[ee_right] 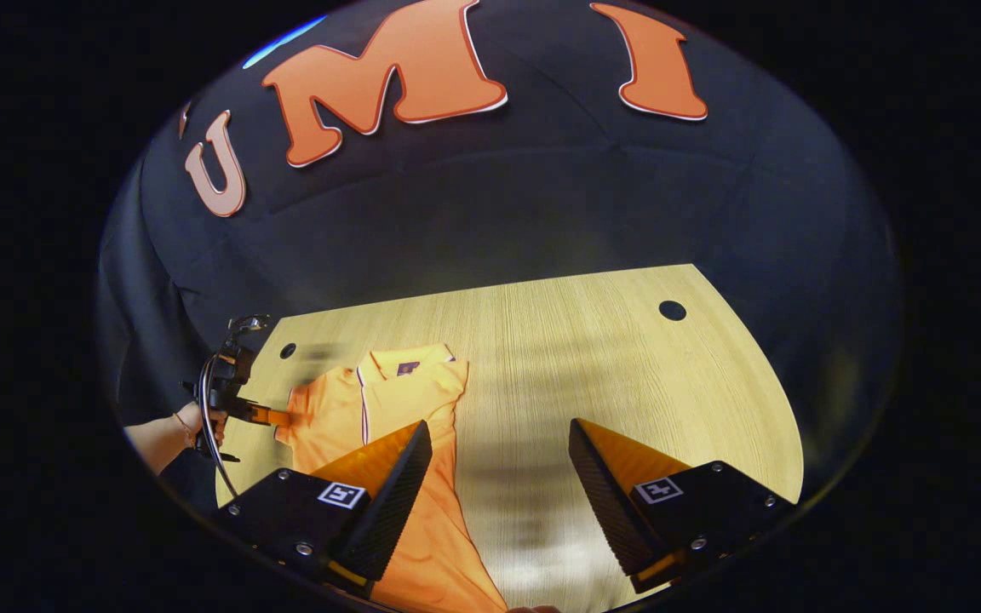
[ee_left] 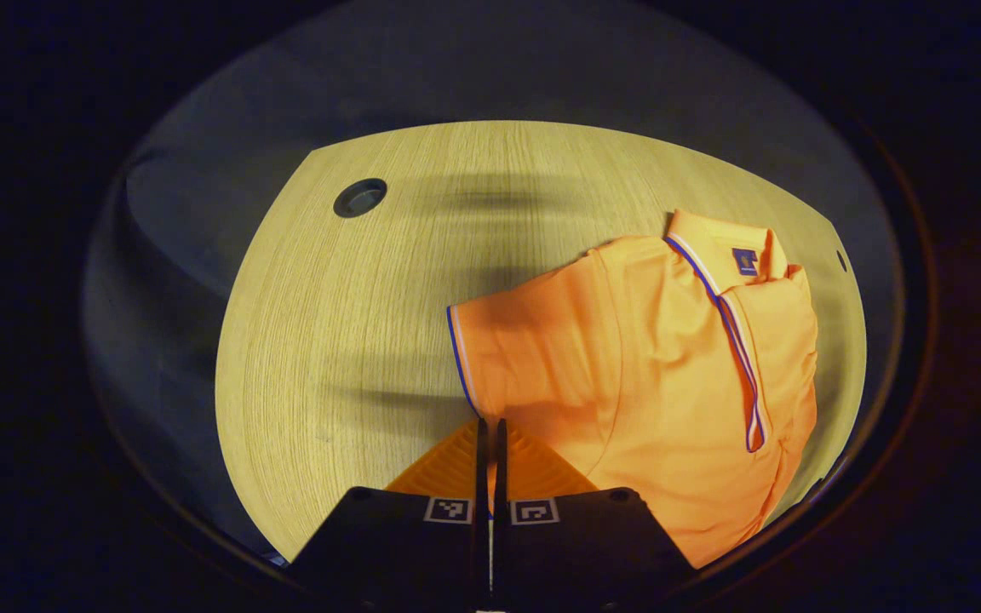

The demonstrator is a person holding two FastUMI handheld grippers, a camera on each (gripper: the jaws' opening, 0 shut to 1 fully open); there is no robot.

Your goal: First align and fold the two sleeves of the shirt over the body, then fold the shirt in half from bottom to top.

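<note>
One orange shirt (ee_left: 669,383) lies at the right of the wooden table (ee_left: 346,340); soft, light and limp, best pinched at its striped sleeve hem (ee_left: 459,358). Left gripper (ee_left: 490,434) is closed on that sleeve. Right gripper (ee_right: 499,468) hangs wide apart, empty.

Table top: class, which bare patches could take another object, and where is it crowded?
Bare wood lies between the shirt and the table's round hole, and in the left gripper view between the sleeve cuff and the grommet. The shirt's side is crowded.
</note>
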